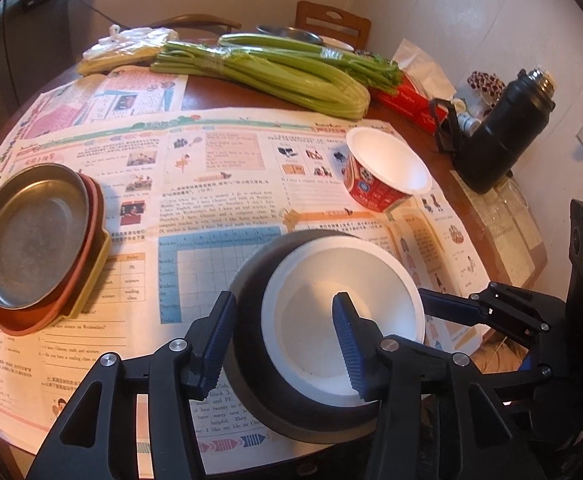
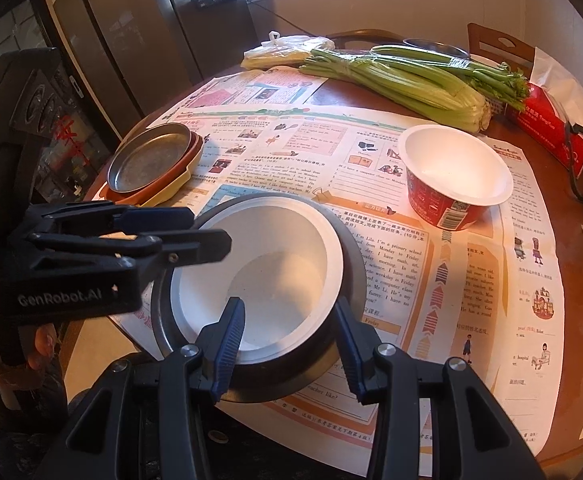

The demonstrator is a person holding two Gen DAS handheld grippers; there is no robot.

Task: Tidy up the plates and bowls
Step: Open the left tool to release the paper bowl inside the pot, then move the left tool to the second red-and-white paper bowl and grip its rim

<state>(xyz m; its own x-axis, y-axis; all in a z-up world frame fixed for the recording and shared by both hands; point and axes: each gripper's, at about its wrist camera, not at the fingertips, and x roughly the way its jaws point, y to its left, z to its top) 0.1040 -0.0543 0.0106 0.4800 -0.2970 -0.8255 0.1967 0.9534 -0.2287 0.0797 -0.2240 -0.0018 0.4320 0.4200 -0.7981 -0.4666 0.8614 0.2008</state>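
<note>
A white bowl [image 1: 343,312] is nested in a dark bowl [image 1: 251,320] at the near edge. Its near wall is straddled by the left gripper [image 1: 283,344], seemingly clamped. The right gripper [image 2: 287,344] is spread beside the rim, grasping nothing. Stacked plates [image 1: 31,236] lie far left.

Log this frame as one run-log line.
left gripper: straddles black bowl rim | right gripper: open at same bowl | white bowl: nested inside | red cup bowl: apart | plate stack: untouched

Open newspaper [image 2: 291,168] is lying between plate stack [image 2: 151,164] at ten o'clock and red cup [image 2: 455,176] at one o'clock; celery [image 2: 403,80] is blocking twelve o'clock.
</note>
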